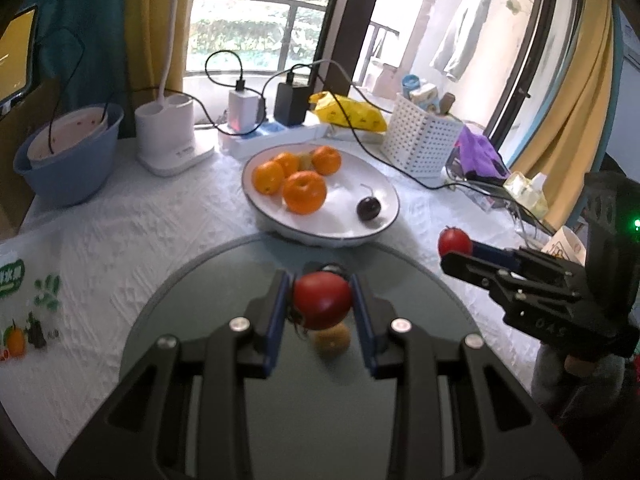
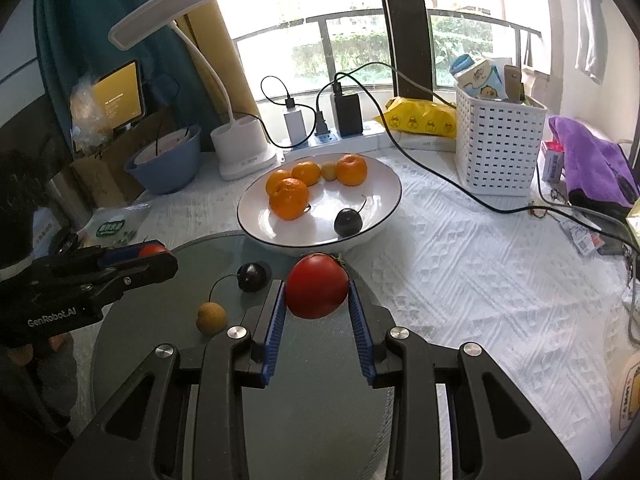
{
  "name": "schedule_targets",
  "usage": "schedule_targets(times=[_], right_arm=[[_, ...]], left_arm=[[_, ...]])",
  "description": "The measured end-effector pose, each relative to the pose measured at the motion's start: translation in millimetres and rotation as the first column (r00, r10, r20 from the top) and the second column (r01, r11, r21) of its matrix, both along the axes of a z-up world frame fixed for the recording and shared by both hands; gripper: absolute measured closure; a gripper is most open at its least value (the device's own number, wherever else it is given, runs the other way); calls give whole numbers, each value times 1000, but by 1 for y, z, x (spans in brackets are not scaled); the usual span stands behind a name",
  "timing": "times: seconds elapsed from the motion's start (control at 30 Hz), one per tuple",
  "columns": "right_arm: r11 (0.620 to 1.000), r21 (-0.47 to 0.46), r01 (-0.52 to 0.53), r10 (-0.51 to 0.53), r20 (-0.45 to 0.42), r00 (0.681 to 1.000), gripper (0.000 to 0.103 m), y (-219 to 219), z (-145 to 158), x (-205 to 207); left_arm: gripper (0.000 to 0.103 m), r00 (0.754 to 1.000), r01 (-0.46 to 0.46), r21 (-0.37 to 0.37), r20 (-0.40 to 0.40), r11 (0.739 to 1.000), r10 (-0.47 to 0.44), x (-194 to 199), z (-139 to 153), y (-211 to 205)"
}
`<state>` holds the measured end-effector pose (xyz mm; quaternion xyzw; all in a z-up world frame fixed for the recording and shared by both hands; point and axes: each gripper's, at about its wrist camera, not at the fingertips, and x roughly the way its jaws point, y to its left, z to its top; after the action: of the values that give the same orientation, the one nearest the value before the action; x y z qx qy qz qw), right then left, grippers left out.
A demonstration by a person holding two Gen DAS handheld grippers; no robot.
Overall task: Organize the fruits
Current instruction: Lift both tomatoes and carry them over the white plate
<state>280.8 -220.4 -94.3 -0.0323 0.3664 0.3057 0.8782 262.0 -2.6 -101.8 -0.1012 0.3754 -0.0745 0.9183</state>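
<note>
In the left wrist view my left gripper (image 1: 321, 285) is shut on a red tomato (image 1: 322, 302), held above a round grey plate (image 1: 192, 304). Under it on the plate lies a tan longan (image 1: 331, 341). Beyond stands a white bowl (image 1: 344, 220) with several oranges (image 1: 304, 192) and a dark cherry (image 1: 369, 209). My right gripper (image 2: 316, 289) is shut on another red tomato (image 2: 317, 286) over the plate's (image 2: 160, 344) far edge. A black cherry (image 2: 252, 277) and the longan (image 2: 211, 318) rest on the plate. The left gripper (image 2: 162, 257) shows at the left, the right gripper (image 1: 456, 251) at the right.
A white perforated basket (image 2: 496, 148), a desk lamp base (image 2: 244, 148), a power strip with chargers (image 2: 332, 136) and trailing black cables (image 2: 460, 188) line the back of the cloth-covered table. A blue basin (image 1: 68, 164) sits far left, a purple cloth (image 2: 588, 160) far right.
</note>
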Motion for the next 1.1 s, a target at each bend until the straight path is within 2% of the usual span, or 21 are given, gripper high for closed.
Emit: schedule_targets(times=[0.43, 1.1], right_arm=[[1000, -2, -2, 2, 5, 1000, 69, -5, 2, 18], [1000, -8, -11, 10, -15, 1000, 69, -3, -12, 66]], left_arm=[[70, 1000, 20, 5, 16, 1000, -20, 24, 6, -11], [70, 999, 35, 17, -20, 999, -34, 76, -13, -23]])
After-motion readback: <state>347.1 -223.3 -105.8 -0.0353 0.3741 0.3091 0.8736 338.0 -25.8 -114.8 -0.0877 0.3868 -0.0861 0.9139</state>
